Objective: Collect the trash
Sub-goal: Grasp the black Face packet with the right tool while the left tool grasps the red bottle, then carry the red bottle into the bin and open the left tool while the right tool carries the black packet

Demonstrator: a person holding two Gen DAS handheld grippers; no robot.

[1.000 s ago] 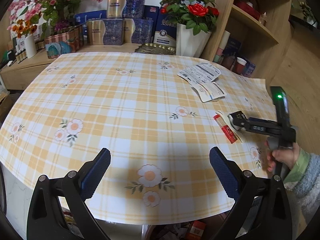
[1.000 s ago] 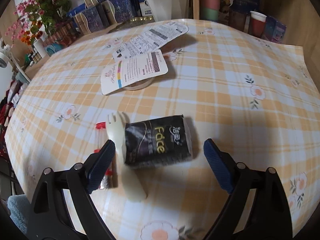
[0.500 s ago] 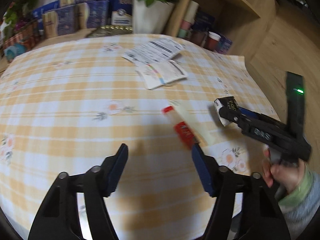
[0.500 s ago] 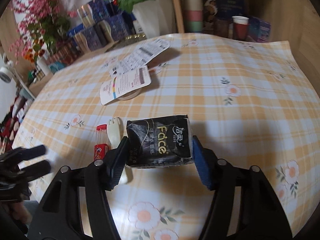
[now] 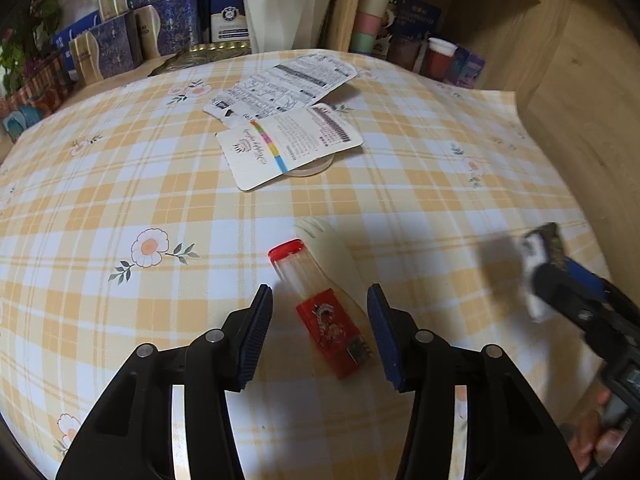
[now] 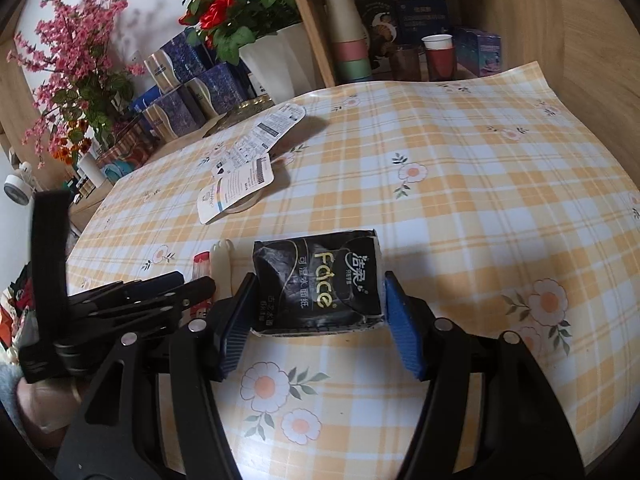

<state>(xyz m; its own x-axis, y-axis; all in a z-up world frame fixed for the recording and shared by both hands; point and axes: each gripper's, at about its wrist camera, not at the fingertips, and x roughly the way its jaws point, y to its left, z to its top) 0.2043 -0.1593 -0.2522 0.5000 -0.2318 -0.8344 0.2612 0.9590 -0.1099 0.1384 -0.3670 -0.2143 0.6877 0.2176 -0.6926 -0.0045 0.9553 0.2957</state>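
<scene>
My right gripper [image 6: 318, 320] is shut on a black "Face" tissue pack [image 6: 316, 284] and holds it above the checked tablecloth [image 6: 460, 184]. My left gripper [image 5: 318, 330] is open, its jaws on either side of a red and clear lighter [image 5: 320, 308] lying on the cloth. A cream plastic fork [image 5: 332, 248] lies just right of the lighter, partly under it. The right gripper with the pack shows blurred at the right of the left wrist view [image 5: 560, 280]. The left gripper shows at the left of the right wrist view [image 6: 132, 304].
Two printed cards [image 5: 288, 148] lie farther back on the table over a clear round lid. A white flower pot [image 5: 288, 8], blue boxes [image 5: 120, 40], stacked cups [image 6: 348, 40] and a wooden shelf [image 5: 500, 20] stand behind. The table's right edge [image 5: 568, 184] is near.
My left gripper moved forward and right until its jaws straddle the lighter. My right gripper closed on the tissue pack and lifted it off the cloth.
</scene>
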